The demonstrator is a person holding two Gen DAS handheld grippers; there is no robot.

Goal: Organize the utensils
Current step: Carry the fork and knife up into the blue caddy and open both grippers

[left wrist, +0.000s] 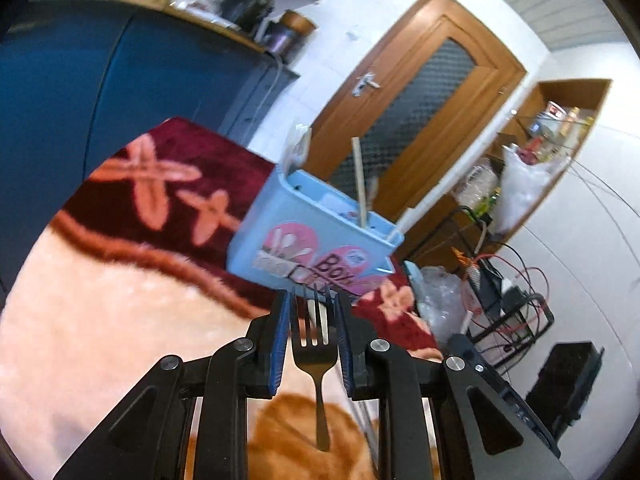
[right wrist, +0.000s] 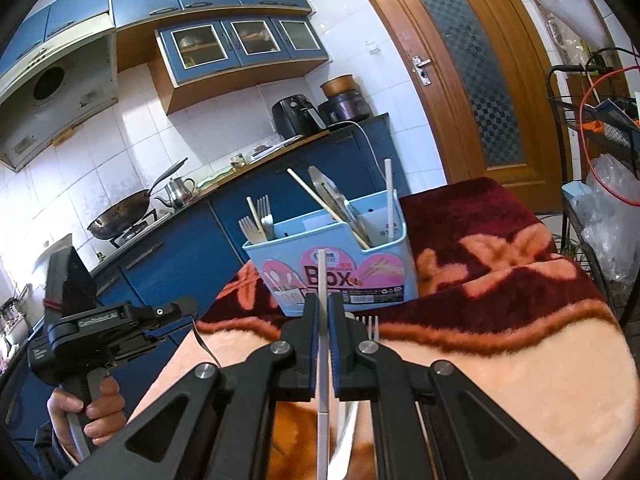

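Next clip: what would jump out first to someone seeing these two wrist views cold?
Probably the light blue utensil box standing on the dark red flowered blanket, already holding forks, chopsticks and a metal utensil. Next, each gripper carries something: the left gripper is closed on a dark fork, tines toward the box, and the right gripper is pinching a white chopstick. Behind sits a blue-cabinet kitchen with a wok on the stove.

A white chopstick [right wrist: 322,384] is clamped between the closed pads of the right gripper [right wrist: 323,312], just in front of the blue utensil box [right wrist: 336,276] that is set on the patterned blanket [right wrist: 500,320]. Forks [right wrist: 260,220], chopsticks and a metal utensil are held upright in the box. The left gripper [right wrist: 120,320] is seen at the left, gripped by a hand [right wrist: 96,412].
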